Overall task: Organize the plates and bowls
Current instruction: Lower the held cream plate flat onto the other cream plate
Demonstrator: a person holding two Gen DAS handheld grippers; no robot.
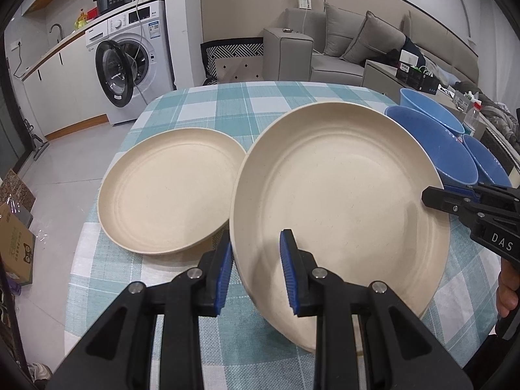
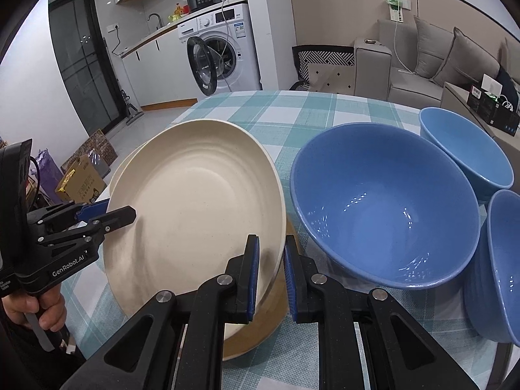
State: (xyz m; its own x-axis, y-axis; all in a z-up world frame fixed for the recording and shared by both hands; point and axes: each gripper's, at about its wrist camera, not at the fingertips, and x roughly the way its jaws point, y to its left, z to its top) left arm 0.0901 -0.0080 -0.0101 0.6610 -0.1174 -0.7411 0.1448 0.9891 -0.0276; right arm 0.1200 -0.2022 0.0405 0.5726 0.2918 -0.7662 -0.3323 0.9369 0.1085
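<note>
- raised cream plate (image 1: 338, 201): tilted above the checked counter (image 1: 201, 104), just right of the flat second plate (image 1: 169, 188).
- left gripper (image 1: 256, 269): pinching its near-left rim.
- right gripper (image 2: 271, 276): pinching its right rim.
- blue bowls (image 2: 383, 214): right of the plate.

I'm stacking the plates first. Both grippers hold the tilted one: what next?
Probably carry the tilted plate leftward over the flat plate and lower it on. The left gripper and right gripper pinch opposite rims, and the blue bowls crowd the other side.
</note>
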